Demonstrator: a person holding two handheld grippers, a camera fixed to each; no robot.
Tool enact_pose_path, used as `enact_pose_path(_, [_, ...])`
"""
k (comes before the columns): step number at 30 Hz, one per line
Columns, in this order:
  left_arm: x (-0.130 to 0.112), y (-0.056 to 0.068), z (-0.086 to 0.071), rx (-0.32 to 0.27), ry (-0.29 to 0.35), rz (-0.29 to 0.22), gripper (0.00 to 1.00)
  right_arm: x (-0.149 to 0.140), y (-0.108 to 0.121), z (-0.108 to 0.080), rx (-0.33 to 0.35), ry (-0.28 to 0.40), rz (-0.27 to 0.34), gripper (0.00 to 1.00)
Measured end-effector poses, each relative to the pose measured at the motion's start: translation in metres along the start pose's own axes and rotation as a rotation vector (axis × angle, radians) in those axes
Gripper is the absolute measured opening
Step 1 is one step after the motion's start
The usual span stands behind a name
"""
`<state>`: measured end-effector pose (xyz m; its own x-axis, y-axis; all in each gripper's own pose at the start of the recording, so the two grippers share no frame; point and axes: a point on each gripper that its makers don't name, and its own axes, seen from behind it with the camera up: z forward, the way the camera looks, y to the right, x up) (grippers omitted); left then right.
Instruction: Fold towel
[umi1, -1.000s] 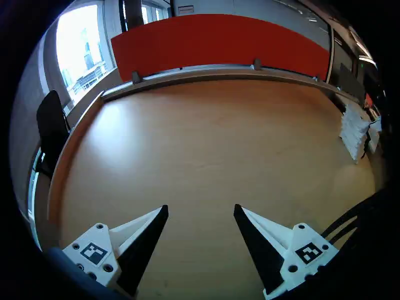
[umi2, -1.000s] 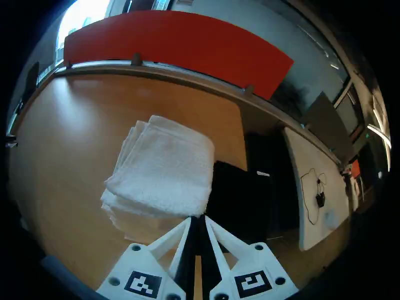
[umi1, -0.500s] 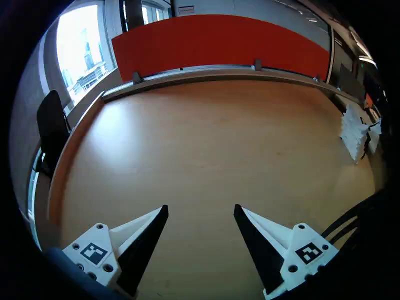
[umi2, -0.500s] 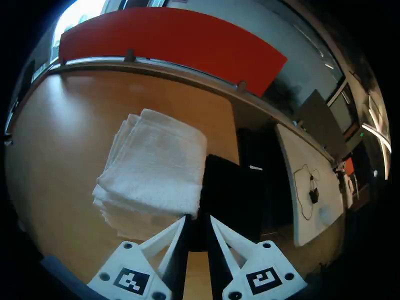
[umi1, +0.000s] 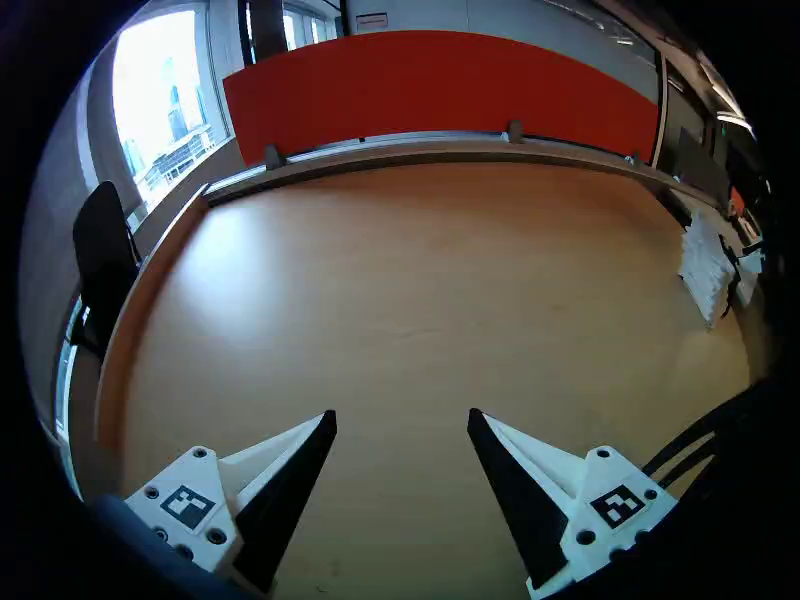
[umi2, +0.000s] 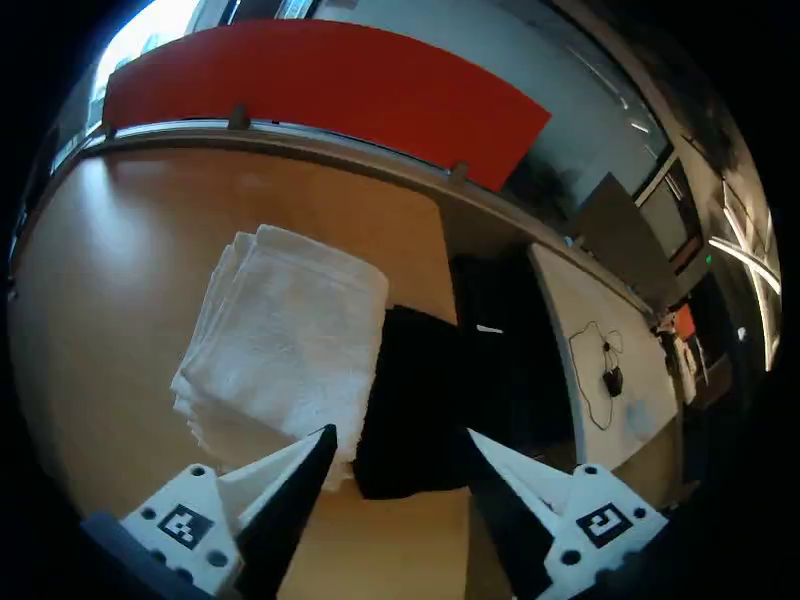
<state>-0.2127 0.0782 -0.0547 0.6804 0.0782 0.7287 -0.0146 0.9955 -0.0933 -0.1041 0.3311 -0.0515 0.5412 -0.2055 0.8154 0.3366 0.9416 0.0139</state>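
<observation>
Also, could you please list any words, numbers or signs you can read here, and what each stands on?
No readable text anywhere.
The white sign above the red panel: too small to read.
The marker squares on the left gripper and right gripper: black-and-white patterns, no letters.

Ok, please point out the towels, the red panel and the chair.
Towels (umi2: 285, 335): right gripper view, top face of the folded stack.
Red panel (umi2: 320, 90): right gripper view, middle of its face.
Chair (umi1: 100, 240): left gripper view, its dark backrest.
</observation>
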Motion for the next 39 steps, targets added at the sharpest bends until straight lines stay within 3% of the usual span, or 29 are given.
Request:
enact_pose_path(18, [0.004,-0.005,-0.006,0.004,0.021,-0.005,0.97,0.009,-0.020,-0.012,0.028,0.049,0.040,0.96])
enact_pose_path(31, [0.010,-0.007,-0.010,0.014,0.040,-0.006,0.98,0.016,-0.035,-0.021,0.054,0.102,0.224,0.96])
enact_pose_path(39, [0.016,-0.011,-0.014,0.023,0.058,-0.011,0.98,0.023,-0.035,-0.028,0.033,0.149,0.261,0.96])
